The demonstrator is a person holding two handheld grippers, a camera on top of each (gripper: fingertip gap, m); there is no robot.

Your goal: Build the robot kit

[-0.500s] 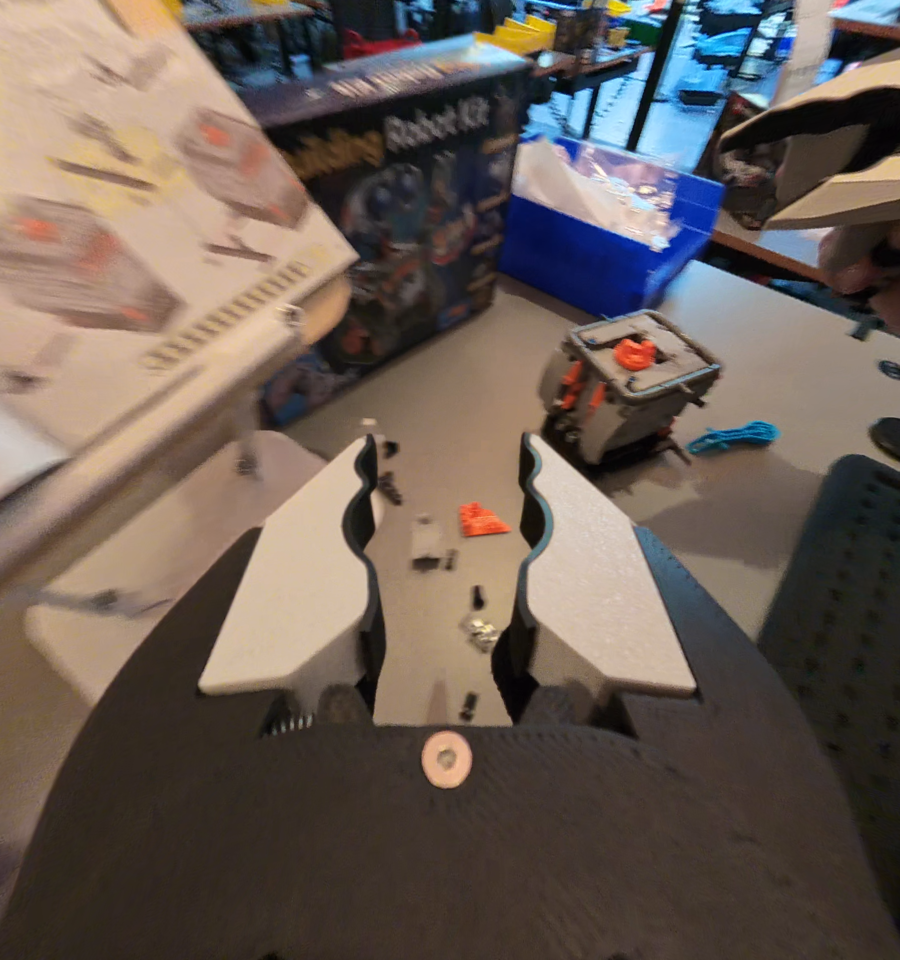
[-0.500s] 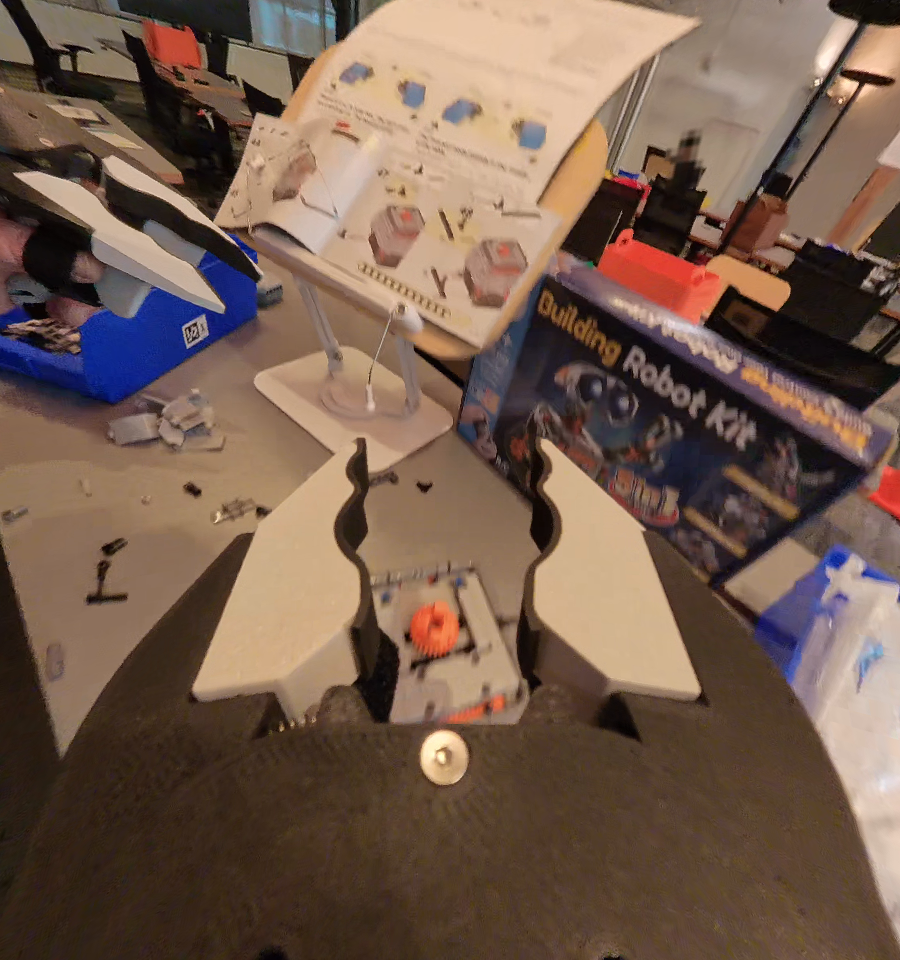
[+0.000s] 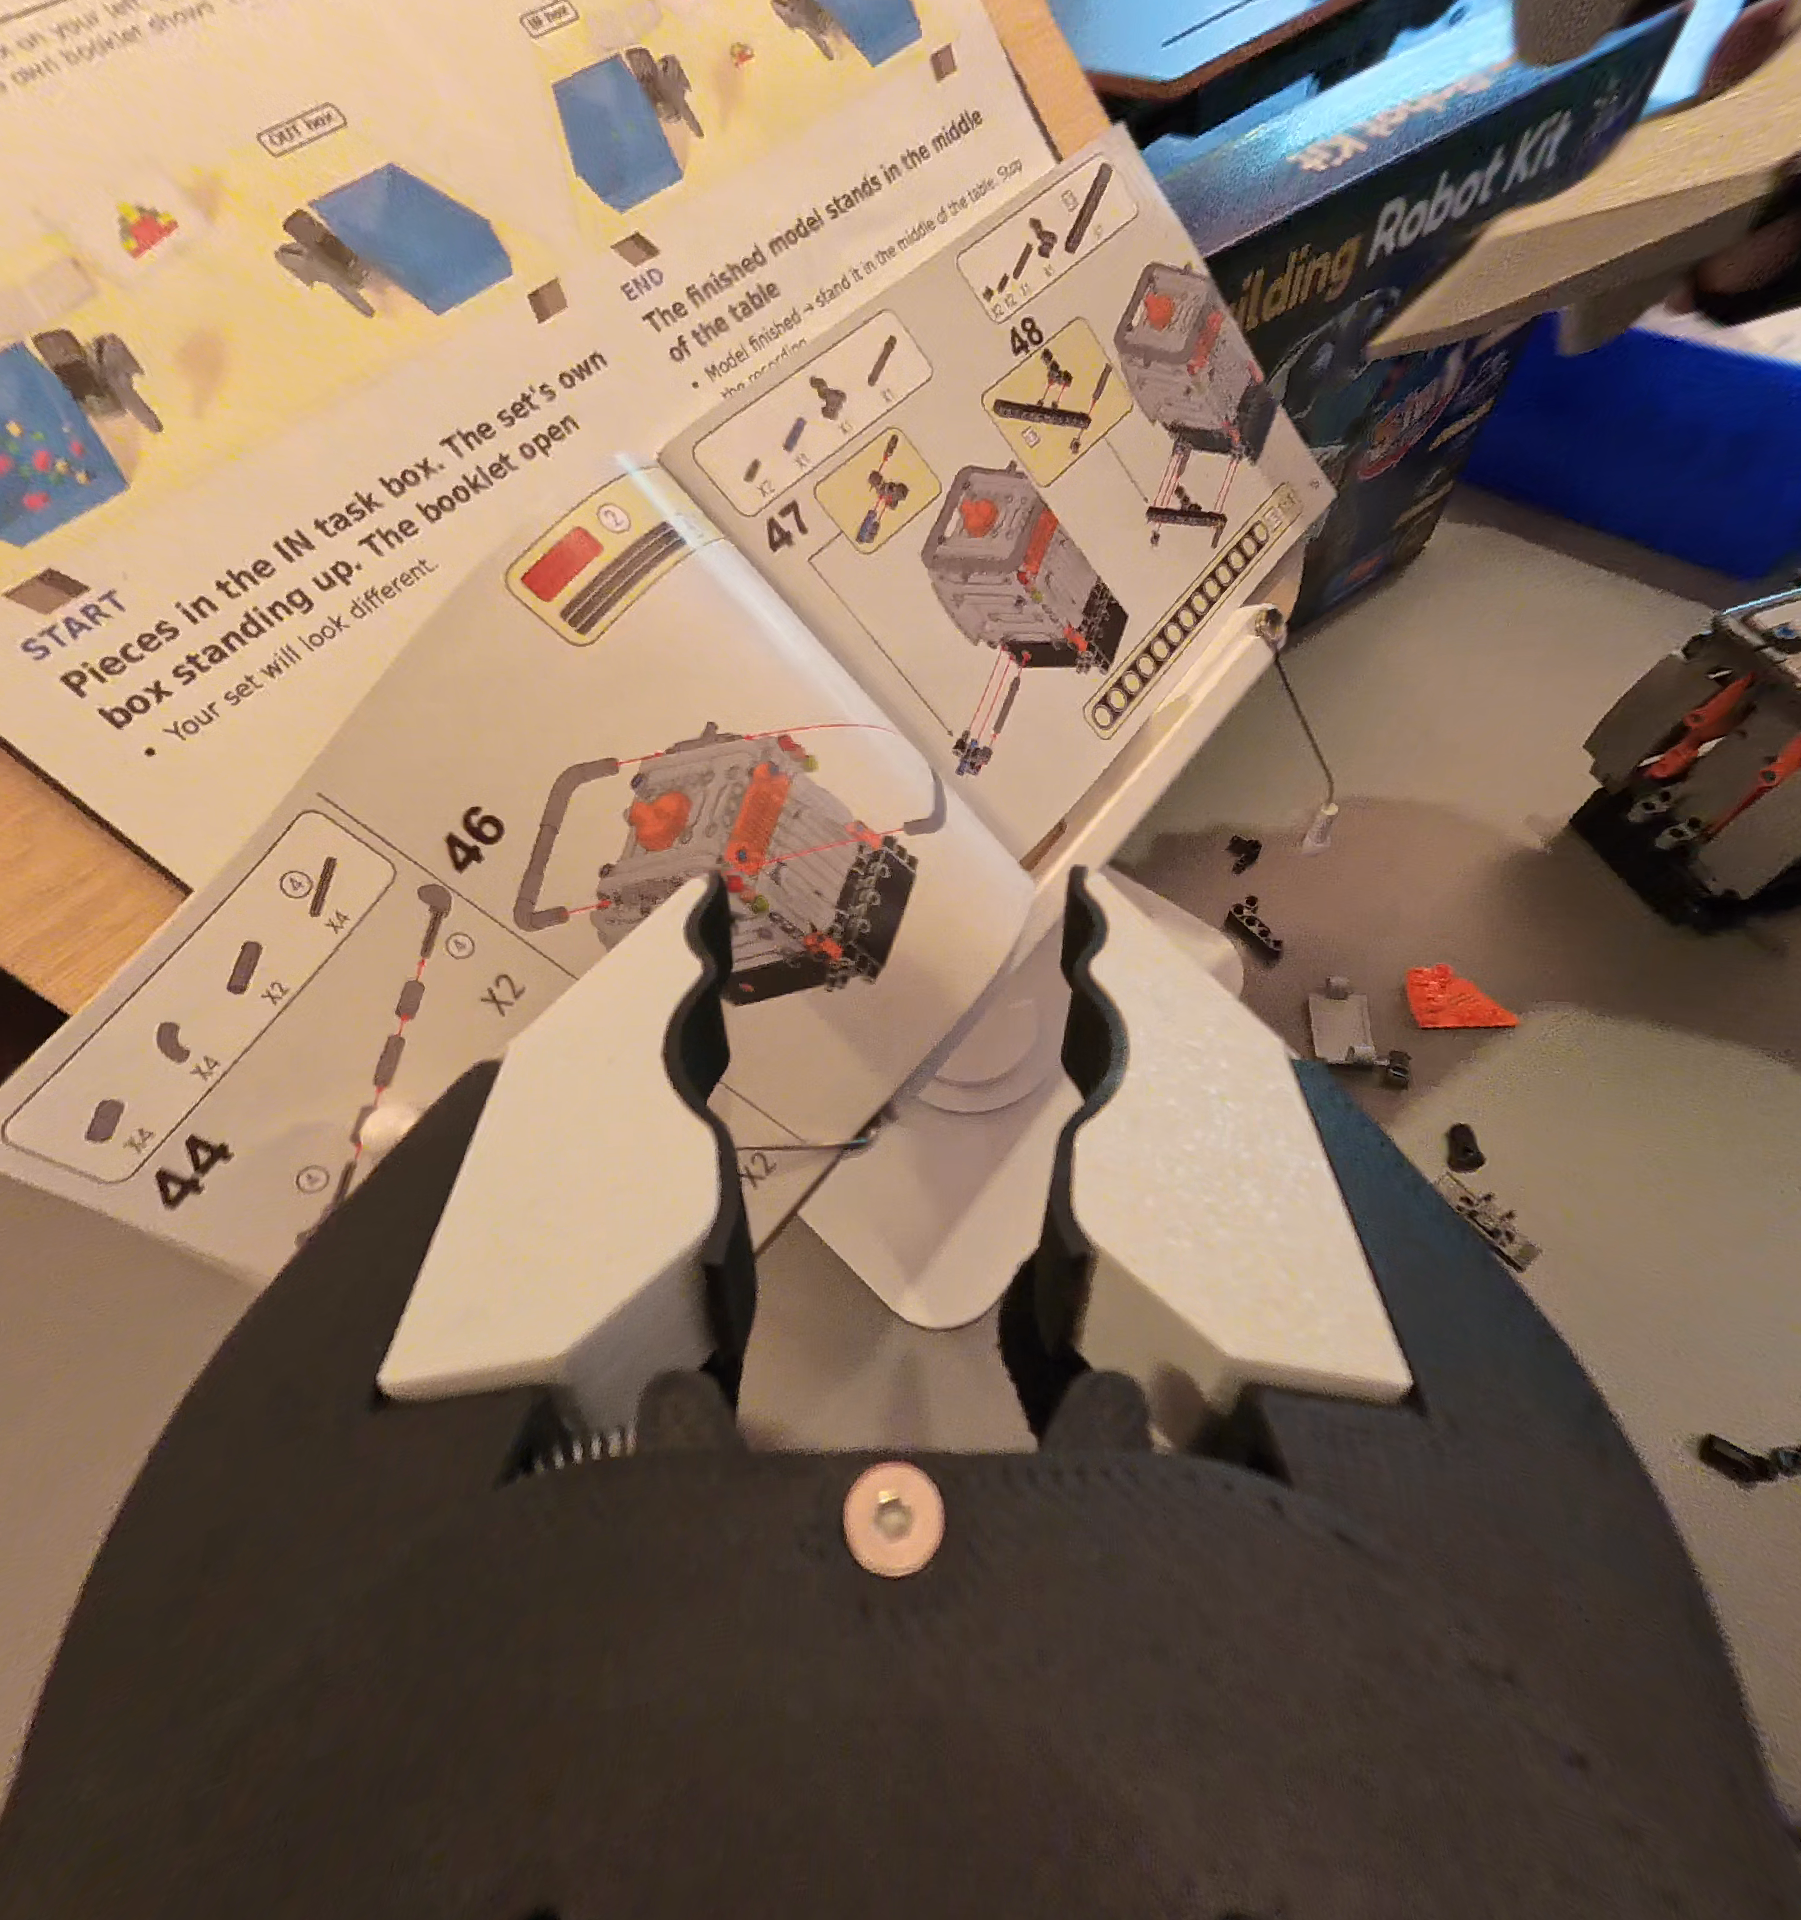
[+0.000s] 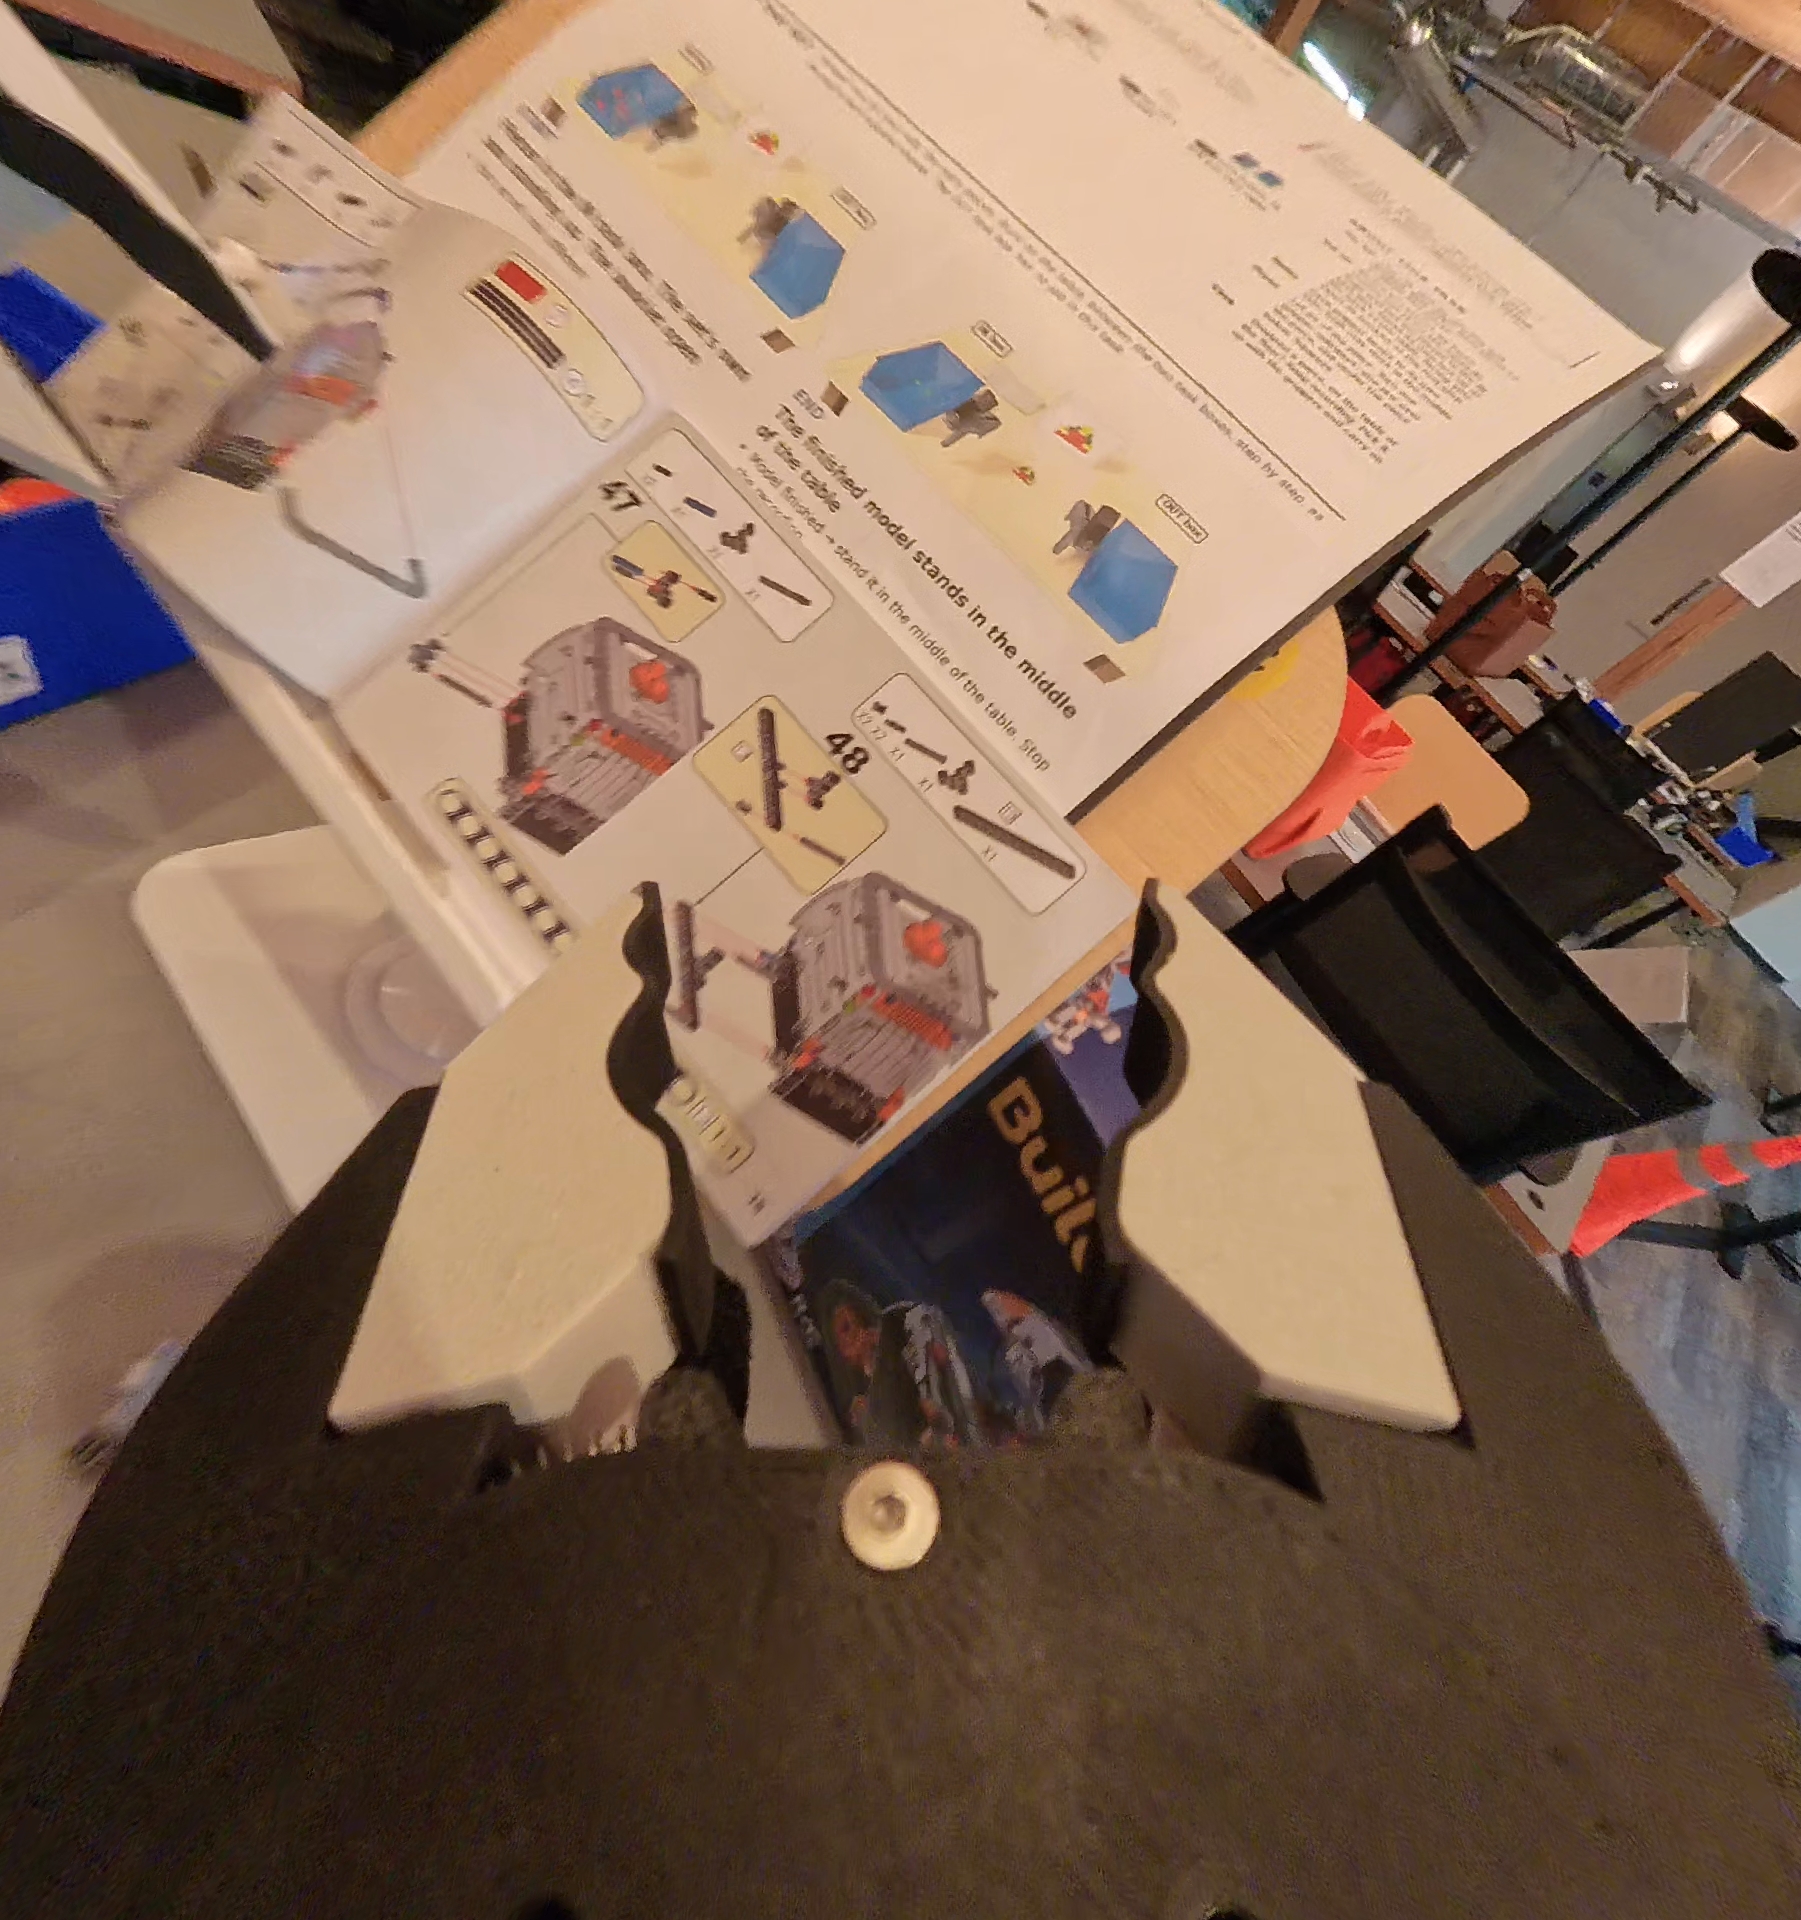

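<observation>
Both grippers, left gripper (image 3: 891,914) and right gripper (image 4: 896,925), have their jaws apart and hold nothing. They hang near the open booklet (image 3: 667,727) on its white stand (image 3: 979,1195). Small loose pieces (image 3: 1457,1003) lie on the bench (image 3: 1602,1195).

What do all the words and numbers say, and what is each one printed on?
I won't repeat writing; here is where it stands.
Open booklet: black numbers beside model drawings.
Large sheet behind it: bold lines under blue-box drawings.
Dark blue box: big yellow and white title.
Blue bin: black-and-white sticker, blurred.
Far wall sign: too small.
</observation>
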